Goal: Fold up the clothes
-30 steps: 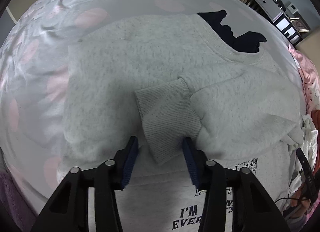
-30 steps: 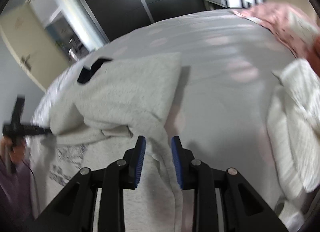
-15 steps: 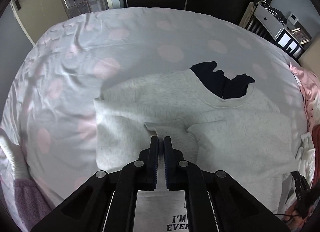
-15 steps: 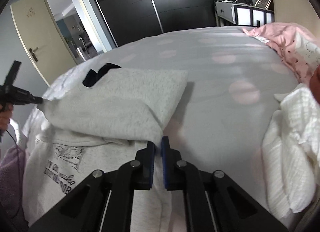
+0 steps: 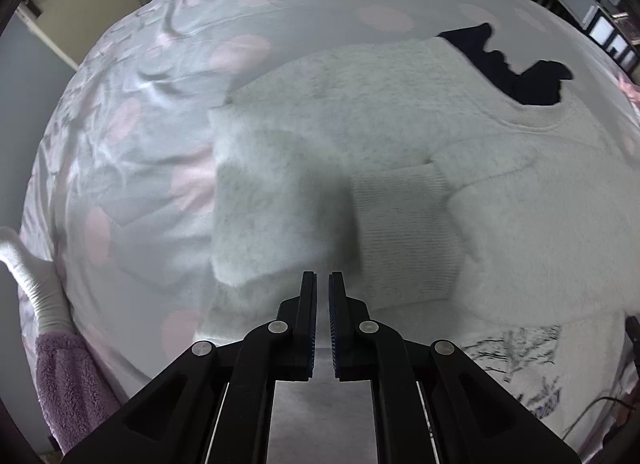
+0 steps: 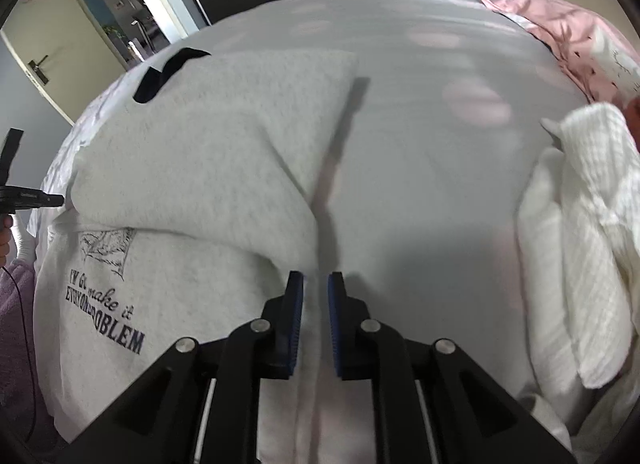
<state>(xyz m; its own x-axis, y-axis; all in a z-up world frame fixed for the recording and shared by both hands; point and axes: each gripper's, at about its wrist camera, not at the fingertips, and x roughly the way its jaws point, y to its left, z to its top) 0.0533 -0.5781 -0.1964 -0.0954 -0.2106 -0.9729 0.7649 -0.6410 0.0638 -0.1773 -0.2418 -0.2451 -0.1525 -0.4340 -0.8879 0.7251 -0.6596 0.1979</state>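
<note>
On the grey bedsheet with pink dots (image 5: 168, 75) lies the light grey fleece sweatshirt with dark printed lettering (image 6: 208, 151), both sleeves already crossed over its chest, ribbed cuff (image 5: 404, 219) at the middle. The left gripper (image 5: 322, 284) hangs above the sweatshirt's near-left edge, jaws nearly closed on nothing; the right gripper (image 6: 315, 284) sits at its right side edge, jaws slightly parted, holding nothing visible. Judged step: sleeves done, body fold pending; next move needs both grippers to pinch the hem and carry it toward the collar.
</note>
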